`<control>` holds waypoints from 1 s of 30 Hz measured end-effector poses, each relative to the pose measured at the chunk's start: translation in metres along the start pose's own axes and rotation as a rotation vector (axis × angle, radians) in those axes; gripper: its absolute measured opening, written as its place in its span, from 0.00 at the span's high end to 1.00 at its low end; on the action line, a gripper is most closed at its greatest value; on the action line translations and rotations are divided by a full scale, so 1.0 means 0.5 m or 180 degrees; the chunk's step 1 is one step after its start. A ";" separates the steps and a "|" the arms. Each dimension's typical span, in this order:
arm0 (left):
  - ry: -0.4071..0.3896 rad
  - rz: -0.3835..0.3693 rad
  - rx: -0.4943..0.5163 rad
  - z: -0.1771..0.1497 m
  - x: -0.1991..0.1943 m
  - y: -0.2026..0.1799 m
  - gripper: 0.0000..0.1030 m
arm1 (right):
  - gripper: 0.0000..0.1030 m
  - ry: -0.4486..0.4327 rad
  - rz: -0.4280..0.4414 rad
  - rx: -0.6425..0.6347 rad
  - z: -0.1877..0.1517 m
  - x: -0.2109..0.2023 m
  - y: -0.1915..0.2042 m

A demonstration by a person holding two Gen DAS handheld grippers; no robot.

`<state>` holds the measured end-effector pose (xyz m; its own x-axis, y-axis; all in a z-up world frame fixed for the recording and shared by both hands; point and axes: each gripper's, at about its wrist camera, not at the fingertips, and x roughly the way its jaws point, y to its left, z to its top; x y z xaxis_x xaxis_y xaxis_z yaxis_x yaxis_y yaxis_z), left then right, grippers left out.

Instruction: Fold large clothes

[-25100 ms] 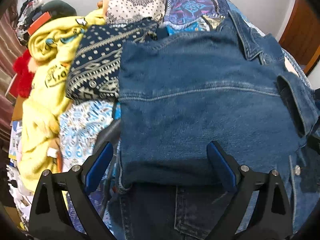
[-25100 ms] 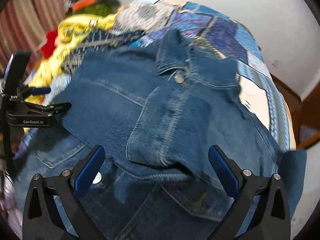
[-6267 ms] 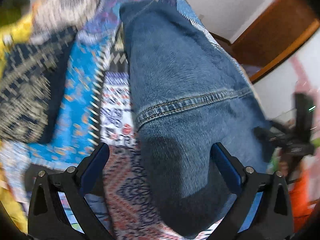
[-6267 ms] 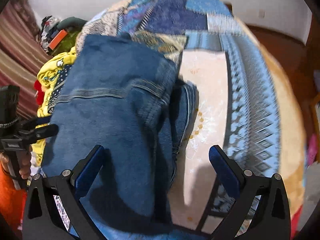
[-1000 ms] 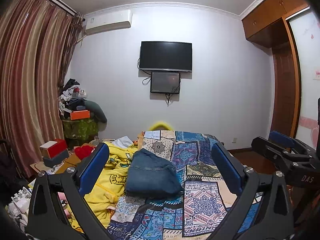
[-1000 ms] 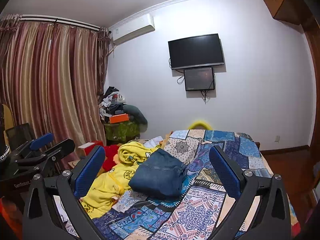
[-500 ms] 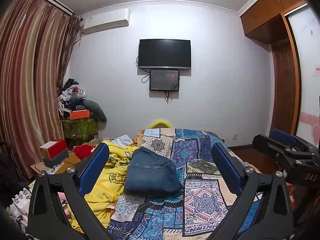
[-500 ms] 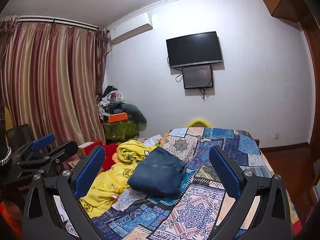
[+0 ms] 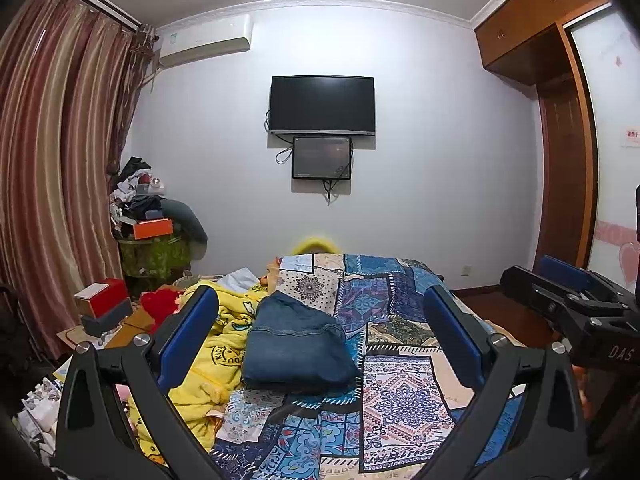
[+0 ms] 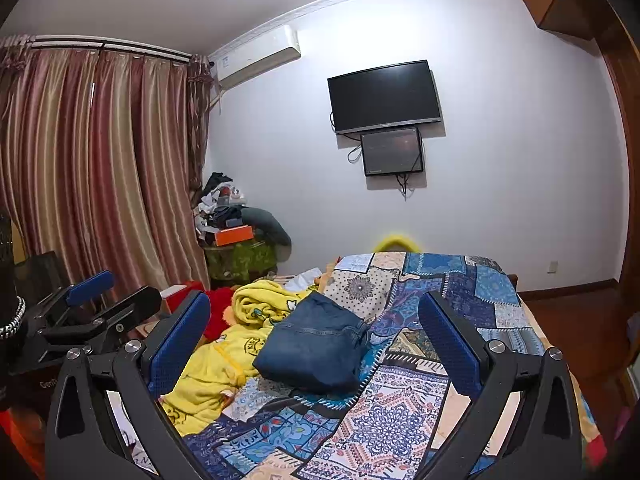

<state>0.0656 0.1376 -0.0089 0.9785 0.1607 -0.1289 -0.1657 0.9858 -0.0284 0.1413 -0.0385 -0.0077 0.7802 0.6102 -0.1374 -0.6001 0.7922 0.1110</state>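
A folded blue denim jacket [image 9: 294, 344] lies as a thick bundle on the patchwork bedspread [image 9: 400, 392], left of the bed's middle; it also shows in the right wrist view [image 10: 316, 346]. My left gripper [image 9: 320, 336] is open and empty, held well back from the bed. My right gripper [image 10: 314, 340] is open and empty too, also far from the jacket. The right gripper shows at the right edge of the left wrist view [image 9: 568, 300]. The left gripper shows at the left edge of the right wrist view [image 10: 96, 304].
A yellow garment [image 9: 224, 344] lies heaped on the bed's left side beside the jacket. A red box [image 9: 102, 300], a cluttered stand [image 9: 152, 240] and curtains [image 9: 52, 184] are at left. A TV [image 9: 322, 105] hangs on the far wall. A wooden wardrobe [image 9: 560, 160] stands at right.
Both grippers have let go of the jacket and pulled far back from the bed. In the last second the views have only drifted slightly.
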 end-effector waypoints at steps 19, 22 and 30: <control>0.0092 -0.0189 0.0044 0.000 0.015 0.003 0.00 | 0.00 -0.0002 -0.0047 0.0043 -0.005 -0.001 -0.009; 0.0081 -0.0169 0.0031 -0.001 0.015 0.005 0.00 | 0.00 -0.0001 -0.0052 0.0044 -0.004 0.000 -0.009; 0.0094 -0.0184 -0.0045 -0.005 0.020 0.018 0.00 | 0.00 0.0013 -0.0055 0.0051 -0.004 0.004 -0.009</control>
<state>0.0735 0.1477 -0.0130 0.9825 0.1020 -0.1559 -0.1110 0.9925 -0.0506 0.1452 -0.0407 -0.0106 0.7897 0.5965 -0.1436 -0.5836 0.8025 0.1244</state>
